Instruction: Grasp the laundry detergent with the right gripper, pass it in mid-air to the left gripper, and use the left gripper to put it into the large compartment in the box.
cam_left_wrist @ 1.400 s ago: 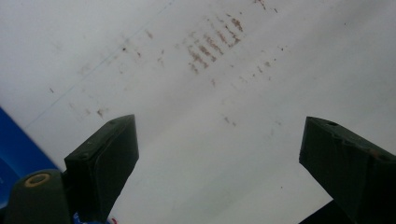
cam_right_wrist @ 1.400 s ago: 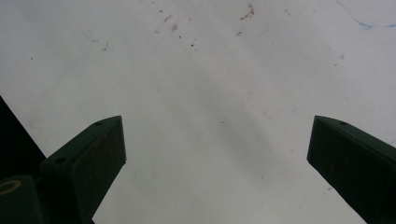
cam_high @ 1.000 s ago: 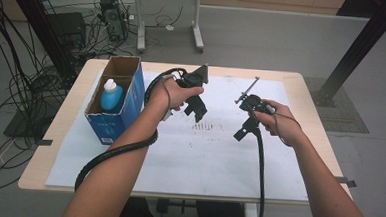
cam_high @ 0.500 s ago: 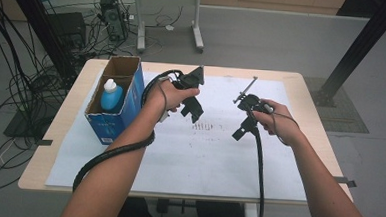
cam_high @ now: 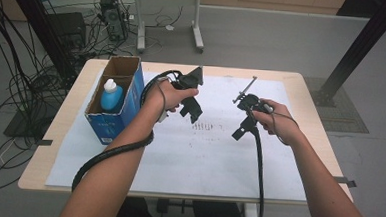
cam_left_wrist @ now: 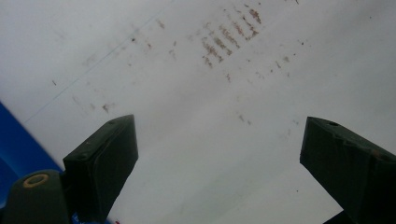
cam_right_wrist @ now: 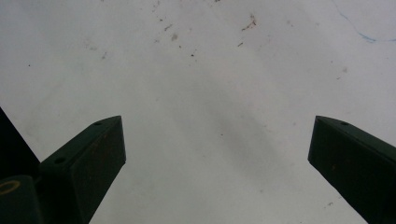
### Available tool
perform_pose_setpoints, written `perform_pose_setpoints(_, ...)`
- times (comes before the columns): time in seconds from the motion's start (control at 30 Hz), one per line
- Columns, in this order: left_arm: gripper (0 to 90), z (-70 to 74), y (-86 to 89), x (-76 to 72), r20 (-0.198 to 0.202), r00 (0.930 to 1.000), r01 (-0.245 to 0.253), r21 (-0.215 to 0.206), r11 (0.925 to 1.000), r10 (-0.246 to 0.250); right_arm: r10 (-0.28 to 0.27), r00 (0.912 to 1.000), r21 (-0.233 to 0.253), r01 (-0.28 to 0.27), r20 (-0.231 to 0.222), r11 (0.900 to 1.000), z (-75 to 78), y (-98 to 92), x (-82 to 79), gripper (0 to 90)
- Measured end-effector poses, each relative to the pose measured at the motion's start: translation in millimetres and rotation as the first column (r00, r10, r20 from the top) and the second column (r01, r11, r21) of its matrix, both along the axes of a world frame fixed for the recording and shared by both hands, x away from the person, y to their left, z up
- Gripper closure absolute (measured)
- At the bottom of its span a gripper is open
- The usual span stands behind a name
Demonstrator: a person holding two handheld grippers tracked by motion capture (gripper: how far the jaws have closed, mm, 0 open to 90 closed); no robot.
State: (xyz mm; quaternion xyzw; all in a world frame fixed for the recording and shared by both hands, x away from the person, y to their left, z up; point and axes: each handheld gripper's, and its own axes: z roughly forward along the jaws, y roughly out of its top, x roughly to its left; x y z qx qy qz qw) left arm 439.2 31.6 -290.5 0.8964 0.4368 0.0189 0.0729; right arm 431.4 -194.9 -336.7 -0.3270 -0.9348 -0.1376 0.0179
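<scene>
Little has moved: the left gripper (cam_high: pixel 190 96) has stayed just beside the box (cam_high: pixel 111 115) at the desk's left edge. The right gripper (cam_high: pixel 244 116) hovers mid-desk over the white sheet (cam_high: pixel 208 159). Both have jaws wide apart, holding nothing.

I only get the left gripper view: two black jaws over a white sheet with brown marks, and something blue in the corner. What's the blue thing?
Observer: It's a blue cardboard box standing open on the table's left part, beside the left tool.
Operator: Is anything inside it?
Observer: Yes, a blue bottle with a white cap stands upright in it.
Operator: Where's the other tool?
Observer: The right tool is held over the white sheet, to the right of the brown marks, its jaws wide apart with nothing between them.
</scene>
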Motion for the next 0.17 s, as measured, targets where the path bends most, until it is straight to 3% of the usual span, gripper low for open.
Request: perform_pose_setpoints(0.17,11.7,1.7,-1.0,0.7,0.007,0.9999,0.007,-0.004,1.0,-0.007,-0.008,1.0,0.008,0.008,0.005,1.0,2.4,-2.2,-3.5,3.9)
